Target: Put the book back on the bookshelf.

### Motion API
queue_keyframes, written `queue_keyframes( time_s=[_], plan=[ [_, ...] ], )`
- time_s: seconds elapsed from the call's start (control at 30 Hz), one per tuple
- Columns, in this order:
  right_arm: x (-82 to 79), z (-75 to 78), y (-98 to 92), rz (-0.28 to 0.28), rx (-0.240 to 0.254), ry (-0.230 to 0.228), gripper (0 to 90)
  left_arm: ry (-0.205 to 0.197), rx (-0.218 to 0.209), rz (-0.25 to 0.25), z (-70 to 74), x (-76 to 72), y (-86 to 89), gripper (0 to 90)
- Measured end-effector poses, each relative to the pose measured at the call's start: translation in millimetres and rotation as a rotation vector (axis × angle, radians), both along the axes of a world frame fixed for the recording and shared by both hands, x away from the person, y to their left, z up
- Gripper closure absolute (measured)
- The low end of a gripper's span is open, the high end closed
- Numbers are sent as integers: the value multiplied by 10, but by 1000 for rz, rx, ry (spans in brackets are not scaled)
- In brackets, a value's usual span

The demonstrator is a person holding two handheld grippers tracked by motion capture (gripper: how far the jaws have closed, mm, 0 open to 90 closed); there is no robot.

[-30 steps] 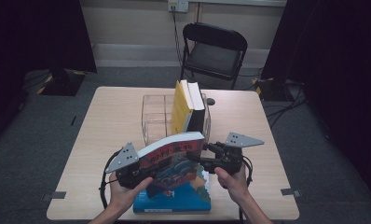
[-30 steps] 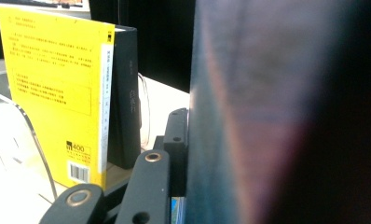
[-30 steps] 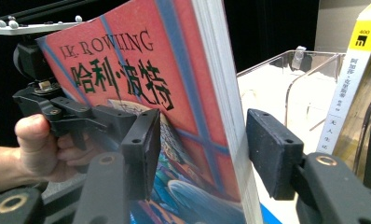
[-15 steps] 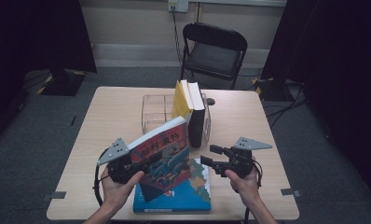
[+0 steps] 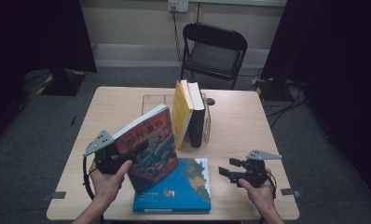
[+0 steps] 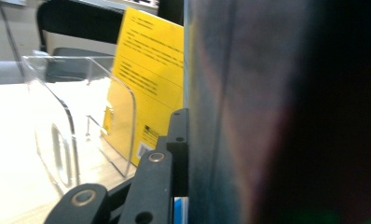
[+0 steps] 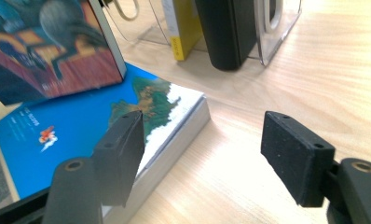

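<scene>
A book with a red and blue picture cover [image 5: 148, 144] stands tilted up over a blue book [image 5: 183, 186] that lies flat near the table's front edge. My left gripper [image 5: 127, 156] is shut on the picture book's left edge; in the left gripper view one finger [image 6: 176, 140] presses against its cover [image 6: 267, 116]. My right gripper [image 5: 228, 170] hovers low to the right of the blue book. Its jaws have just been opening, and the right gripper [image 7: 204, 144] has only bare tabletop between them, with the blue book [image 7: 81, 130] beside the left jaw.
A clear plastic book rack [image 5: 151, 100] stands at mid-table with a yellow book [image 5: 181, 112] and a black book [image 5: 197, 121] upright in it. A black chair [image 5: 214, 51] stands beyond the wooden table [image 5: 239, 121]. Bare tabletop lies right of the rack.
The picture book has swung from lying across both grippers to tilted upright in the left one. My right gripper has drawn away to the right and down, its jaws wider.
</scene>
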State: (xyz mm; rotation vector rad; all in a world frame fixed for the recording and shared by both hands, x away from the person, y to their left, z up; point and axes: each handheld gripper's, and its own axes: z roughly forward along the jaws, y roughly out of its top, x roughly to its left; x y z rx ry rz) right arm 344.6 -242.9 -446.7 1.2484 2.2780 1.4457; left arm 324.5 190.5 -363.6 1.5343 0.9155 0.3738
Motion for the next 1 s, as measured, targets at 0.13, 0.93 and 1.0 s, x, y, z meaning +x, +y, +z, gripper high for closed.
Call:
queue_keyframes(
  time_s=[0.13,0.93,1.0],
  plan=[
    [56,-56,40,-9,-45,12,289,-7,-8,46,39,49,-54,747],
    [196,-434,178,-20,-272,77,174,-22,64,199,38,381,-400,747],
    [187,-446,199,-20,-288,57,172,-7,51,212,30,417,-416,747]
  ],
)
